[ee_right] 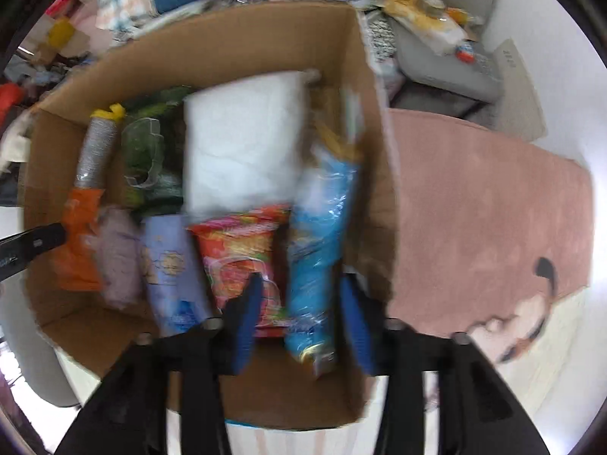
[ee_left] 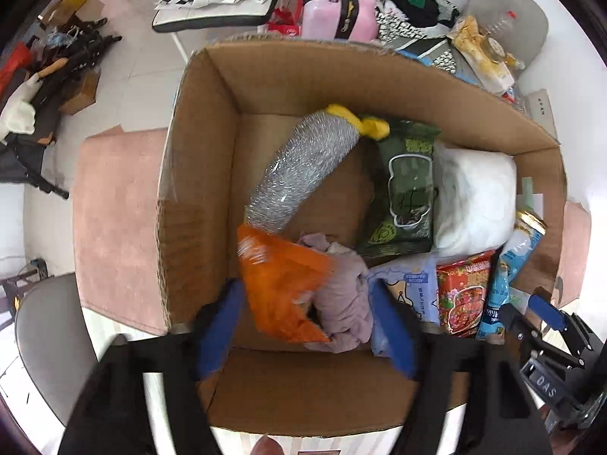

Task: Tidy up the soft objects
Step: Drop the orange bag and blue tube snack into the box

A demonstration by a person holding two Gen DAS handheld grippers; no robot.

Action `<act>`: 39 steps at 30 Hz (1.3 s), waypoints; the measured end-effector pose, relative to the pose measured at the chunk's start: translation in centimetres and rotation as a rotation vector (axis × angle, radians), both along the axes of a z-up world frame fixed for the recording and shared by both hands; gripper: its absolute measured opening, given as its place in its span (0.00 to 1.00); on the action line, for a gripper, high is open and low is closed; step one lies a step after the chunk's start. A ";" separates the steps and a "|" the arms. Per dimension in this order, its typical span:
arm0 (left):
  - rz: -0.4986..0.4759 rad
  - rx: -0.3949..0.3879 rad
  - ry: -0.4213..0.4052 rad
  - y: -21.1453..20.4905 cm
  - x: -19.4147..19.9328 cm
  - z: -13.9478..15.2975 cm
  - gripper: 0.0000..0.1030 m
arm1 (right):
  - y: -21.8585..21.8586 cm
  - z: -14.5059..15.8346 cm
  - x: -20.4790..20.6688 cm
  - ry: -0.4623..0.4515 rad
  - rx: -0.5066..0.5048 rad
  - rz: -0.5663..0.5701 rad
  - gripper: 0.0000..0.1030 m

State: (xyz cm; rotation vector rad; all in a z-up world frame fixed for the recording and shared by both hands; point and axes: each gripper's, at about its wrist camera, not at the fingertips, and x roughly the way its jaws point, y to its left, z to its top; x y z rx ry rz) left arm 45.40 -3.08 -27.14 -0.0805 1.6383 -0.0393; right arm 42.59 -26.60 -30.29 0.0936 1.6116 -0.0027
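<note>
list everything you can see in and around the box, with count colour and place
cardboard box: 1, brown, open, on the pink rug
silver scrubber pack: 1, silver with yellow and orange ends, box left
lilac cloth: 1, near wall
green packet: 1, box middle
white pack: 1, right of the green one
red snack bag: 1, near right
blue bag: 1, along right wall
pink rug: 1, under the box
pink suitcase: 1, behind the box
left tool: 1, blue pads, open
right tool: 1, open, straddling the blue bag
</note>
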 end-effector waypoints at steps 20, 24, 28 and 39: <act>-0.037 0.050 -0.087 0.5 -5.1 -0.4 0.96 | 3.2 1.3 -2.6 -0.061 -0.022 0.007 1.00; -0.034 0.057 -0.086 0.7 -5.6 -0.5 0.96 | 3.3 1.1 -3.4 -0.057 -0.017 -0.002 1.00; -0.024 0.056 -0.116 0.8 -6.2 0.7 0.96 | 3.3 1.4 -3.9 -0.059 -0.012 -0.010 1.00; 0.006 0.105 -0.341 0.9 -10.5 9.6 0.96 | 3.6 8.6 -7.5 -0.198 0.011 -0.011 1.00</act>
